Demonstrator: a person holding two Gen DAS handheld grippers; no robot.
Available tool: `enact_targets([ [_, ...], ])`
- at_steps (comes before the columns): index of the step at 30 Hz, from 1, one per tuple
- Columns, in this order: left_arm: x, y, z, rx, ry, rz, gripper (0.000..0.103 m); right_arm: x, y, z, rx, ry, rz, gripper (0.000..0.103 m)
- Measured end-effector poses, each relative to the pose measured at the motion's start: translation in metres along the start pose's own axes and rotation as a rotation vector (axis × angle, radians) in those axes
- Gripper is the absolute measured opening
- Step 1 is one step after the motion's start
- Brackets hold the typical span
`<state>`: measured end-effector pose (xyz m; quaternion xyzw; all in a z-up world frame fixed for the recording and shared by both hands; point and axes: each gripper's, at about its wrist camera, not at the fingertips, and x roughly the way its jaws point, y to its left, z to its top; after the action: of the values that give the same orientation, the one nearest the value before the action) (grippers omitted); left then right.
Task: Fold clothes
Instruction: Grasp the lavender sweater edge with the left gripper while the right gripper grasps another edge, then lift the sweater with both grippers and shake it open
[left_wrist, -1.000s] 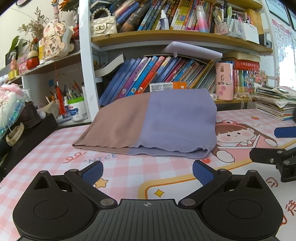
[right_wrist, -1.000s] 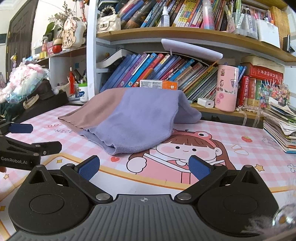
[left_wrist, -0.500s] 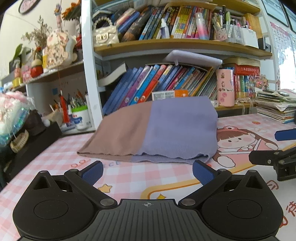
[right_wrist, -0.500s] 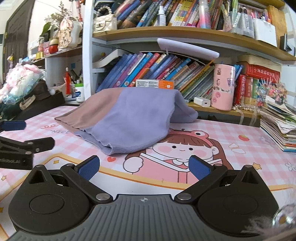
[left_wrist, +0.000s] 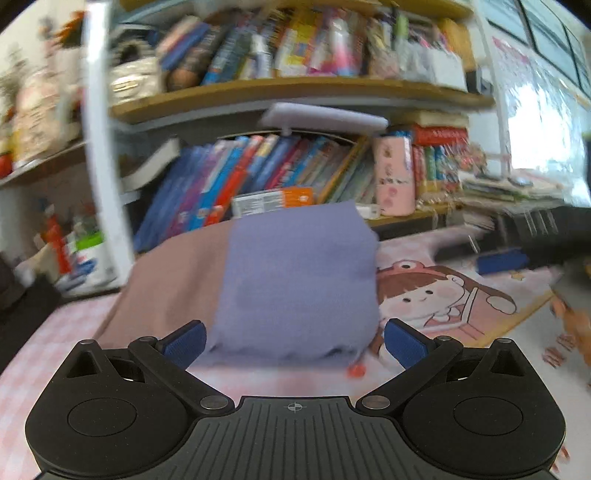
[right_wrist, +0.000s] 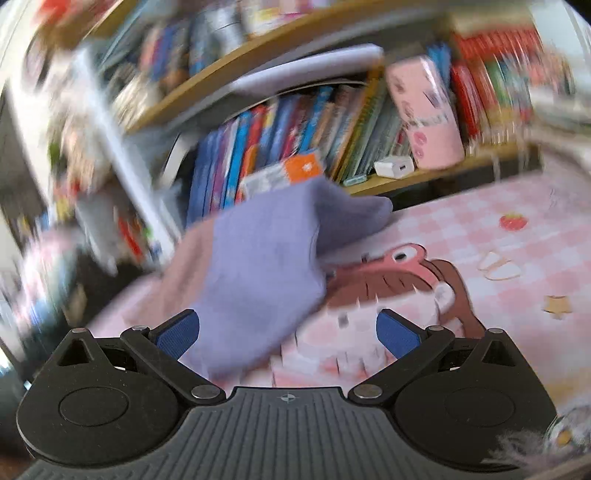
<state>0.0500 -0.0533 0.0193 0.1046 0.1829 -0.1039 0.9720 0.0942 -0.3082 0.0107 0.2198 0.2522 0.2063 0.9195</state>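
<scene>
A folded garment, half lilac (left_wrist: 299, 273) and half dusty brown (left_wrist: 173, 280), lies on the pink cartoon desk mat (left_wrist: 443, 295) and leans against the books behind it. My left gripper (left_wrist: 293, 341) is open, its blue pads just short of the lilac hem. In the right wrist view the same garment (right_wrist: 258, 266) lies ahead and to the left, and my right gripper (right_wrist: 288, 332) is open with the lilac corner between its pads, not pinched. The right gripper's blue finger (left_wrist: 498, 260) shows at the right of the left wrist view. Both views are blurred by motion.
A bookshelf (left_wrist: 280, 173) with leaning books stands right behind the garment. A pink cup (left_wrist: 393, 173) stands on the low shelf, and a stack of papers (left_wrist: 509, 188) lies at the right. Pens and pots (left_wrist: 70, 251) crowd the left side. A white charger (right_wrist: 395, 168) lies on the shelf.
Both grippers have moved forward to the garment, which now looms much larger. The right wrist view has tilted, and both views have blurred with the motion. Both grippers stay open.
</scene>
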Motion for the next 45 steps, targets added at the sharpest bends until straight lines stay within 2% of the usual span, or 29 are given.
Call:
enact_targets([
  [4,0.056,-0.037,0.023,0.113,0.051,-0.015,0.103,0.031,-0.049,0.038,0.319,-0.066,0.089,0.103],
  [6,0.082,-0.052,0.034,0.139,0.063,-0.005,0.103,0.038,-0.070,0.040,0.445,-0.128,0.149,0.103],
  [8,0.106,-0.066,0.043,0.157,0.067,0.013,0.103,0.037,-0.085,0.038,0.518,-0.171,0.203,0.103],
  [10,0.133,-0.081,0.048,0.197,0.075,0.055,0.103,0.035,-0.093,0.038,0.547,-0.152,0.205,0.103],
  [15,0.179,-0.103,0.058,0.302,0.102,0.181,0.102,0.026,-0.101,0.034,0.587,-0.191,0.215,0.103],
  [16,0.185,-0.105,0.059,0.323,0.104,0.217,0.098,0.028,-0.103,0.033,0.600,-0.180,0.227,0.103],
  [18,0.191,-0.100,0.060,0.339,0.122,0.251,0.079,0.032,-0.104,0.031,0.612,-0.150,0.238,0.103],
  [20,0.194,-0.089,0.060,0.337,0.146,0.259,0.047,0.037,-0.103,0.029,0.617,-0.116,0.249,0.103],
  [23,0.179,-0.064,0.058,0.310,0.169,0.206,0.014,0.040,-0.101,0.026,0.630,-0.090,0.284,0.103],
  [26,0.146,-0.053,0.061,0.305,0.146,0.137,0.009,0.044,-0.095,0.024,0.619,-0.059,0.313,0.103],
  [30,0.094,-0.054,0.068,0.302,0.088,0.035,0.008,0.052,-0.083,0.020,0.591,0.003,0.373,0.103],
  [34,0.045,-0.061,0.064,0.310,0.057,-0.018,0.008,0.063,-0.070,0.011,0.592,0.076,0.421,0.103],
  [38,0.002,-0.056,0.056,0.258,0.047,-0.067,0.008,0.074,-0.057,0.001,0.592,0.147,0.452,0.103],
  [40,-0.016,-0.054,0.049,0.254,0.046,-0.071,0.008,0.071,-0.062,-0.001,0.622,0.137,0.425,0.098],
  [41,-0.021,-0.051,0.045,0.248,0.054,-0.068,0.008,0.069,-0.064,-0.002,0.638,0.131,0.410,0.088],
  [42,-0.026,-0.048,0.041,0.243,0.063,-0.066,0.008,0.067,-0.067,-0.002,0.653,0.126,0.396,0.069],
  [43,-0.029,-0.046,0.036,0.236,0.074,-0.065,0.007,0.064,-0.070,-0.002,0.665,0.115,0.374,0.056],
  [44,-0.030,-0.044,0.030,0.224,0.090,-0.067,0.007,0.062,-0.073,-0.002,0.669,0.108,0.349,0.028],
  [45,-0.031,-0.042,0.025,0.212,0.106,-0.069,0.006,0.060,-0.074,-0.002,0.661,0.100,0.328,0.015],
])
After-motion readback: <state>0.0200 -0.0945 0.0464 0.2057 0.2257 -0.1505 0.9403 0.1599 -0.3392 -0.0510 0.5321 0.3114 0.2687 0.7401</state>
